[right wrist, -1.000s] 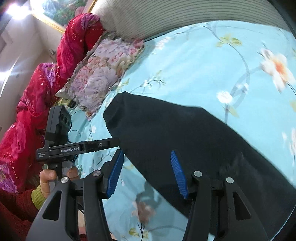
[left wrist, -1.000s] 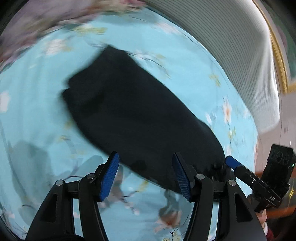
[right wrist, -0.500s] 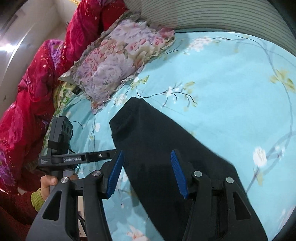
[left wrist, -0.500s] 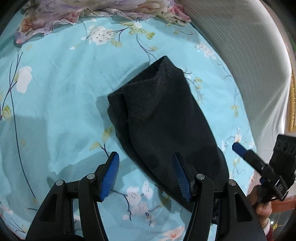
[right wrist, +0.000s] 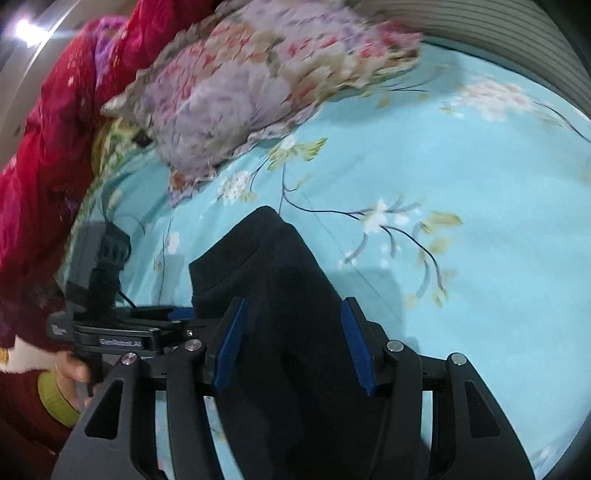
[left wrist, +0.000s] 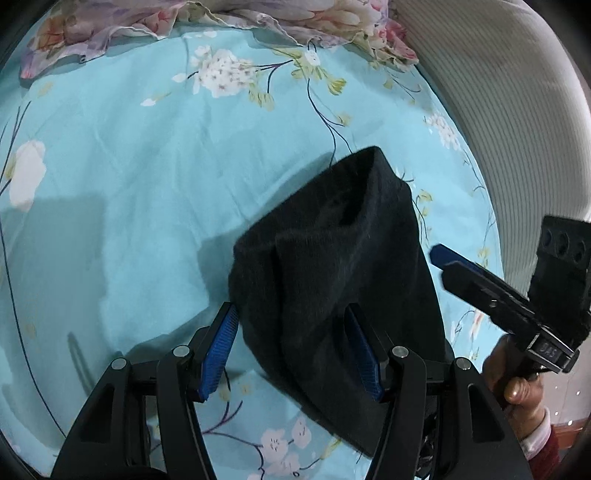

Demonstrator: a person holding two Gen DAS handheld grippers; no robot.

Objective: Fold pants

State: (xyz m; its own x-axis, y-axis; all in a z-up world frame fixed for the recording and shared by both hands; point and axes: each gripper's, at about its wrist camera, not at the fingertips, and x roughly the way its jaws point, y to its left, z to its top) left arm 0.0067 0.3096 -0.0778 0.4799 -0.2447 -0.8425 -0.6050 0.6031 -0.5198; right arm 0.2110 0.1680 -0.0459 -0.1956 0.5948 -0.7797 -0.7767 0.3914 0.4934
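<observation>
Left wrist view:
Pants (left wrist: 332, 266): black, folded into a narrow bundle, lying on the turquoise floral bed sheet (left wrist: 129, 166), far end toward the flowered pillow (left wrist: 221, 14).
Left tool (left wrist: 291, 350): jaws spread wide, blue pads on either side of the bundle's near end, gripping nothing.
Right tool (left wrist: 480, 280): just beside the bundle's right edge; open or closed cannot be told here.

Right wrist view:
Pants (right wrist: 280, 295): near end running between the jaws, rounded fold edge pointing at the pillow (right wrist: 258, 85).
Right tool (right wrist: 291, 343): jaws apart, empty, cloth not pinched.
Left tool (right wrist: 122, 332): level at the bundle's left edge.

Risk:
Pinching only the top layer: lower layers left behind, bundle opening.
Uneven lift between the two sides: fold skewed, edges misaligned.
Thick soft cloth: likely to slip from a shallow bite.
</observation>
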